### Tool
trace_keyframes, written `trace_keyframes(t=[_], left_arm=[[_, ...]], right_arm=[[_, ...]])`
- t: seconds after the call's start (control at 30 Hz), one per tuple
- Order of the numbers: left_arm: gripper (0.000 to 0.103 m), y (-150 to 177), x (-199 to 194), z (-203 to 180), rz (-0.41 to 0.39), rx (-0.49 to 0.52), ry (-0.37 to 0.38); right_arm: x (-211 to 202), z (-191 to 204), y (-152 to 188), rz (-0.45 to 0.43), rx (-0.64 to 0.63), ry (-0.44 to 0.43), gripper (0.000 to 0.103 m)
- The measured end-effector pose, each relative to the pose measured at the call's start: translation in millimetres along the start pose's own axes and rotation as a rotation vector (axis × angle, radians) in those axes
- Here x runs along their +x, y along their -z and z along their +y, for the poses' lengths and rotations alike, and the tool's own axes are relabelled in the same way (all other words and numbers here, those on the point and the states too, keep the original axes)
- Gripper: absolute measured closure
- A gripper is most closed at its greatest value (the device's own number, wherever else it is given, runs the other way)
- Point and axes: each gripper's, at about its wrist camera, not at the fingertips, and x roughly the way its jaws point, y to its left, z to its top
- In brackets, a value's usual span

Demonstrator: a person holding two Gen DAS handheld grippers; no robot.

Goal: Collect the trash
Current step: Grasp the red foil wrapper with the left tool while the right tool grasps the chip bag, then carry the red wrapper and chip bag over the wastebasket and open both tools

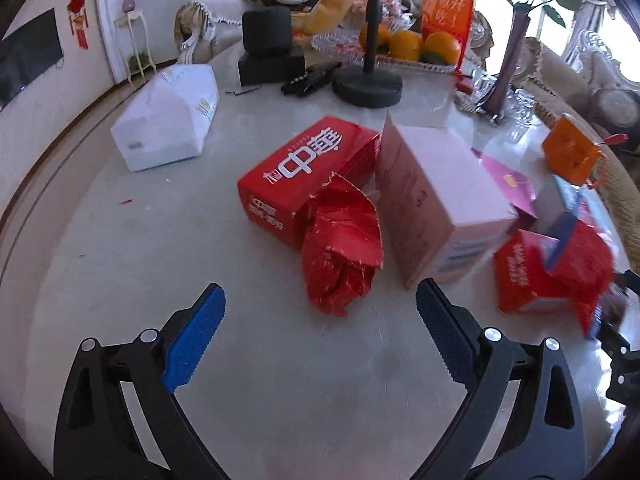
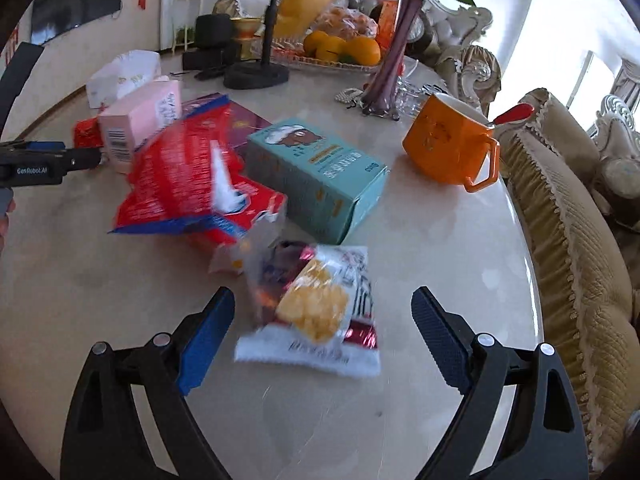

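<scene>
Snack wrapper [image 2: 316,312] crumpled (blurred), red foil wrapper [image 1: 340,256] torn, both tongs [image 2: 322,312] [image 1: 320,308] spread, empty.

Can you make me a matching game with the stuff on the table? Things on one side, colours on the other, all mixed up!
Things:
1. mug
2. box with the bear
3. tall box
4. crumpled wrapper

Colours:
A. pink
B. red
C. orange
D. teal

Pairs: 1-C, 2-D, 3-A, 4-B
</scene>
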Motion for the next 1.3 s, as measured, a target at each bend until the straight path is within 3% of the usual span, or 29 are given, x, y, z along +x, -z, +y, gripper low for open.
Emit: trace_keyframes(t=[0.07,0.13,0.17,0.27,0.3,0.37,0.63,0.8,1.03,1.17,1.3], left_arm=[[0.009,-0.6,7.5,-1.0,0.003,0.004,-0.001],[0.009,-3.3,15.0,0.3,0.033,-0.006,0.019],[0.01,-5.0,13.3,1.2,0.016,-0.007,0.04],[0.042,-7.2,13.1,1.0,0.017,0.026,0.051],[0.057,-7.8,11.3,2.8,0.017,0.032,0.05],[0.07,-7.3,8.8,10.8,0.019,0.026,0.067],[0.07,19.6,-29.0,37.9,-0.026,0.019,0.125],[0.07,59.5,-92.1,38.4,-0.11,0.084,0.181],[0.07,155.1,-192.4,37.8,-0.195,0.158,0.308],[0.07,232.8,-227.1,33.7,-0.167,0.166,0.402],[0.07,296.6,-232.6,20.0,-0.119,0.189,0.418]], right_arm=[[5.2,-1.9,-1.3,0.015,0.008,0.002,0.02],[8.4,-7.6,-2.7,0.02,0.034,-0.017,0.032],[10.5,-9.3,-5.0,0.026,0.044,-0.021,0.045],[10.8,-13.1,-4.4,0.04,0.106,-0.056,0.059],[8.6,-13.2,-3.3,0.037,0.113,-0.051,0.059],[2.9,-13.4,1.1,0.027,0.137,-0.073,0.06],[-33.0,-8.9,30.7,-0.01,0.248,-0.159,0.061],[-72.3,-0.3,55.8,-0.067,0.298,-0.222,0.061],[-152.8,32.2,125.2,-0.181,0.385,-0.382,0.061],[-191.1,63.7,166.7,-0.208,0.393,-0.446,0.061],[-212.8,96.5,207.7,-0.201,0.398,-0.459,0.061]])
